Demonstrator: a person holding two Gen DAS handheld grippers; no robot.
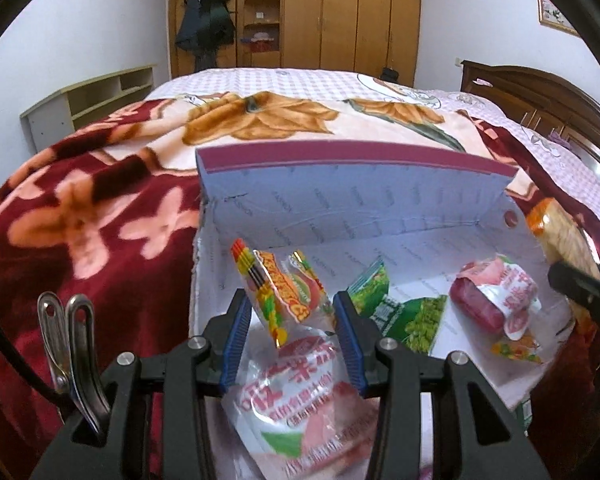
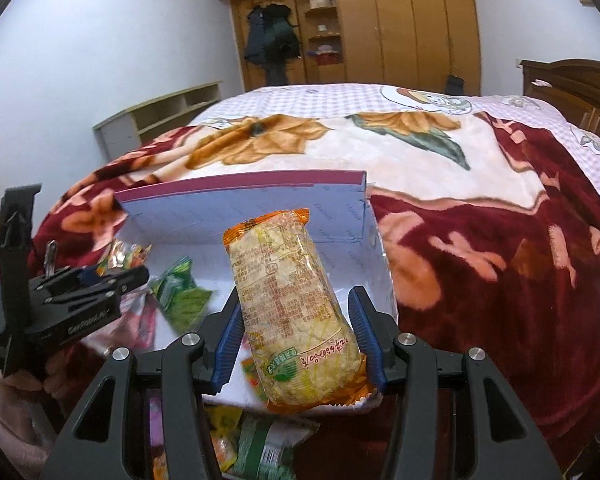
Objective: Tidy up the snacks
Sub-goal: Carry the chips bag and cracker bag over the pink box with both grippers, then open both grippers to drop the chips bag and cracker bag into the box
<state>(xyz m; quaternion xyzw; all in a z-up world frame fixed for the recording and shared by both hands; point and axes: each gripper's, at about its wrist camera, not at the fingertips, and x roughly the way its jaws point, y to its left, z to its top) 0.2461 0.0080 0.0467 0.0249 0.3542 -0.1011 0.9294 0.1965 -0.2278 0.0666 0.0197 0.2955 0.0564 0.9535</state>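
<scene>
A shallow white cardboard box (image 1: 420, 216) with a purple-edged flap lies on the bed. In it lie a green snack packet (image 1: 404, 312), a red sausage-like pack (image 1: 488, 300) and a small colourful packet (image 1: 516, 350). My left gripper (image 1: 294, 316) is open over the box's near left part; a colourful candy packet (image 1: 284, 292) hangs between its blue pads, above a pink-and-white pouch (image 1: 300, 396). My right gripper (image 2: 296, 320) is open around a long orange-ended cracker pack (image 2: 292, 300) over the box's (image 2: 340, 208) right side. The left gripper (image 2: 112, 280) shows at left there.
A red floral blanket (image 1: 100, 220) covers the bed around the box. More snack packets (image 2: 260, 452) lie below the right gripper at the near edge. A wooden wardrobe (image 1: 340, 16), a low shelf (image 1: 88, 100) and a dark headboard (image 1: 540, 96) stand beyond the bed.
</scene>
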